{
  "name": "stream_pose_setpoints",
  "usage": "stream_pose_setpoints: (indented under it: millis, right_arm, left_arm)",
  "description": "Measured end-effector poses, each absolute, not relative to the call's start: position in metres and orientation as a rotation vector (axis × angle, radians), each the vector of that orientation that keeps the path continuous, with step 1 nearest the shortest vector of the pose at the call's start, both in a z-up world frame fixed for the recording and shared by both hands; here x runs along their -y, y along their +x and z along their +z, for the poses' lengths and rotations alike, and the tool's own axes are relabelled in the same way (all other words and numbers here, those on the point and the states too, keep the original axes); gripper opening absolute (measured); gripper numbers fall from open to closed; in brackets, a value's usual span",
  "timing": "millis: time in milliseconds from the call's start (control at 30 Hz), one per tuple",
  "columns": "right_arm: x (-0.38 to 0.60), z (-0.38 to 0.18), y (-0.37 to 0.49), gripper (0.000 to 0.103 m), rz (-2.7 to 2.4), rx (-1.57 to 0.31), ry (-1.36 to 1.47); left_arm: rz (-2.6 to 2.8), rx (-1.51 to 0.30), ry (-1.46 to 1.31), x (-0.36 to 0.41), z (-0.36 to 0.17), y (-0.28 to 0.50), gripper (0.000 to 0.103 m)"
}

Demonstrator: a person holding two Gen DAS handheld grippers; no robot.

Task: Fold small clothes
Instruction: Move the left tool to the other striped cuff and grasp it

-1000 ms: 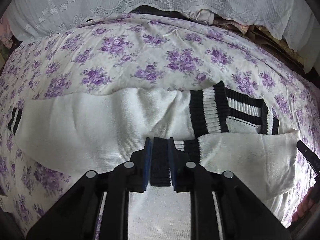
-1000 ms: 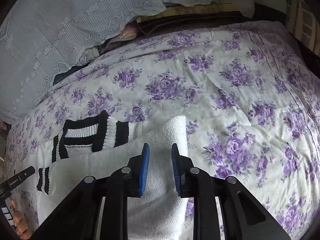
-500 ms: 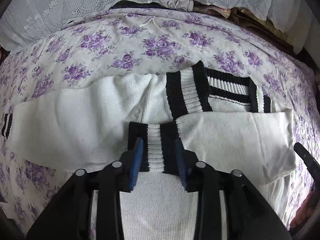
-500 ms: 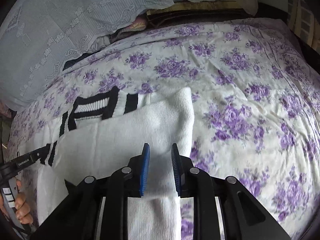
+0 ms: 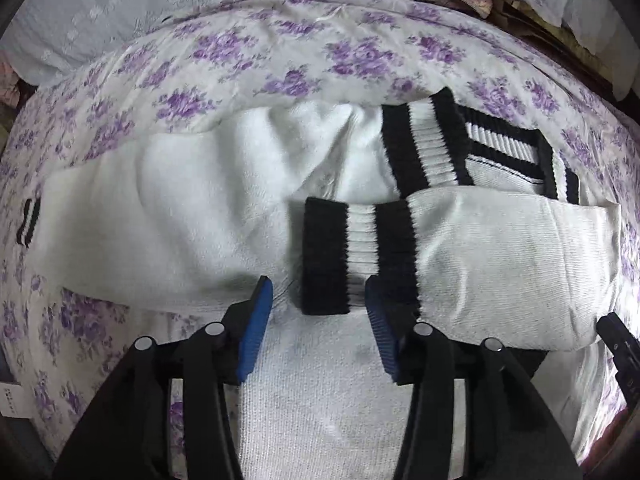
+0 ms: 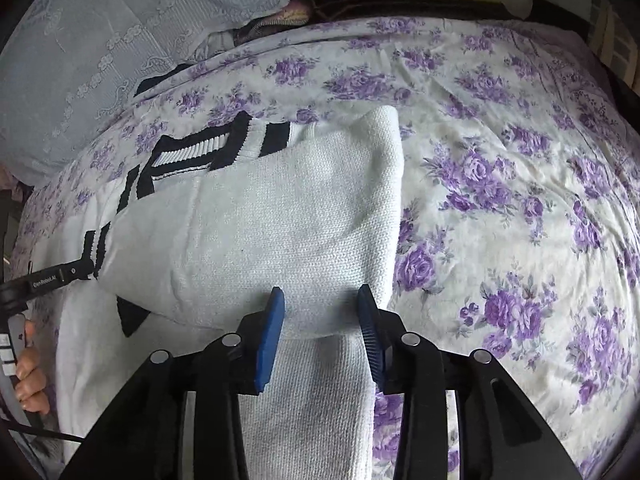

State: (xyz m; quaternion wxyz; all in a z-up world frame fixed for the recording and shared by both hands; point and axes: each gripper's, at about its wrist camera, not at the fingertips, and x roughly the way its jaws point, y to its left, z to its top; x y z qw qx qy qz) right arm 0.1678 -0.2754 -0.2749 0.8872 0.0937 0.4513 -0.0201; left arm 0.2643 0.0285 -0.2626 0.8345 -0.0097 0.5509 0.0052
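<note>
I have the sweater (image 5: 192, 208) lying flat on the bed (image 5: 360, 52), white knit with black-and-white ribbed trim. One sleeve (image 5: 500, 268) is folded across the sweater's body, and its striped cuff (image 5: 356, 252) rests near the middle of the sweater, just below the striped collar (image 5: 432, 144). The other sleeve stretches out to the left of the body, with its own cuff at the far left edge of the left wrist view.

My left gripper (image 5: 318, 320) hovers just short of the folded cuff, jaws wide apart and holding nothing; the cuff's lower edge sits between the blue pads (image 5: 252, 332) but I see no contact. From the right wrist view, the sweater (image 6: 280, 232) shows the fold at its right side as a thick rounded edge. My right gripper (image 6: 320, 332) sits at the near edge of that folded sleeve (image 6: 248, 256), jaws wide too, with knit lying between the pads (image 6: 270, 340); nothing is pinched.

Past the sweater, the bed's (image 6: 500, 168) purple floral cover runs back to a pale lace-patterned cloth (image 6: 100, 40) at the head. At the left edge of the right wrist view I can see the hand (image 6: 30, 372) gripping the left gripper's handle.
</note>
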Motion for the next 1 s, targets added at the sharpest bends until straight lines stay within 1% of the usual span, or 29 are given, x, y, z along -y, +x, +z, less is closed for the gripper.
stream_pose_setpoints:
  millis: [233, 333, 500, 633, 833, 1000]
  right_arm:
    - [0.283, -0.255, 0.163, 0.038, -0.052, -0.939, 0.269]
    - [0.282, -0.249, 0.154, 0.038, -0.046, -0.940, 0.282]
    - [0.271, -0.238, 0.140, 0.040, -0.026, -0.936, 0.264]
    - [0.260, -0.225, 0.134, 0.041, -0.005, -0.920, 0.256]
    - [0.237, -0.205, 0.129, 0.045, 0.024, -0.898, 0.213]
    - [0.218, -0.189, 0.126, 0.045, 0.028, -0.890, 0.167]
  left_arm:
    - [0.094, -1.141, -0.160, -0.091, -0.241, 0.250, 0.051]
    - [0.158, -1.138, -0.222, -0.133, -0.236, 0.246, 0.051]
    - [0.260, -1.127, -0.401, -0.213, -0.232, 0.229, 0.050]
    - [0.325, -1.108, -0.474, -0.265, -0.229, 0.213, 0.050]
    - [0.370, -1.079, -0.556, -0.319, -0.228, 0.207, 0.049]
    - [0.345, -1.047, -0.630, -0.342, -0.238, 0.218, 0.049]
